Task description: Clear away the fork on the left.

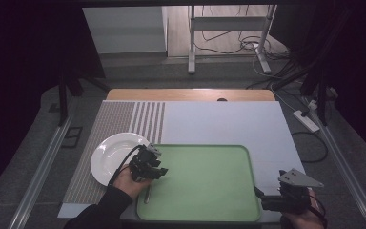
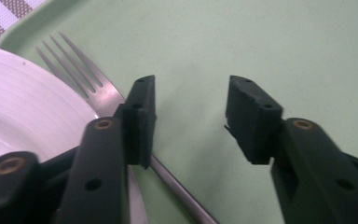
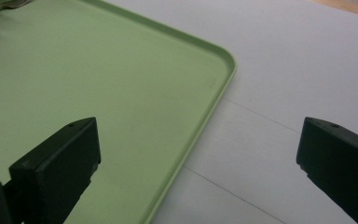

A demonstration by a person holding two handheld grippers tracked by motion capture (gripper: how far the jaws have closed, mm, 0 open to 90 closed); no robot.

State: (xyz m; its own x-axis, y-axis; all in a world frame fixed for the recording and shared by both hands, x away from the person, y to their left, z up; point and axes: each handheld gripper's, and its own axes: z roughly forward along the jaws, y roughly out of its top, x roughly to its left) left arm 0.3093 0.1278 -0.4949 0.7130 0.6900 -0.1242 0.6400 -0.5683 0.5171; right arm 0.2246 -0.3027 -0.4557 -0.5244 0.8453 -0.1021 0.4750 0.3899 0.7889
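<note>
Left tongs (image 2: pixel 191 116), angled down over the green plastic tray's (image 1: pixel 209 191) left edge, gape above a steel fork (image 2: pixel 91 88); right tongs (image 3: pixel 198 158) gape level, holding nothing.

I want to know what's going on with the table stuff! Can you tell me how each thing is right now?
Fork: lying flat on the tray, beside the plate, not gripped.
Plate: upright, empty, left of the tray.
Tray: flat on the table, holding the fork.
Left hand-held gripper: open over the fork's handle.
Right hand-held gripper: open wide, holding nothing.
</note>
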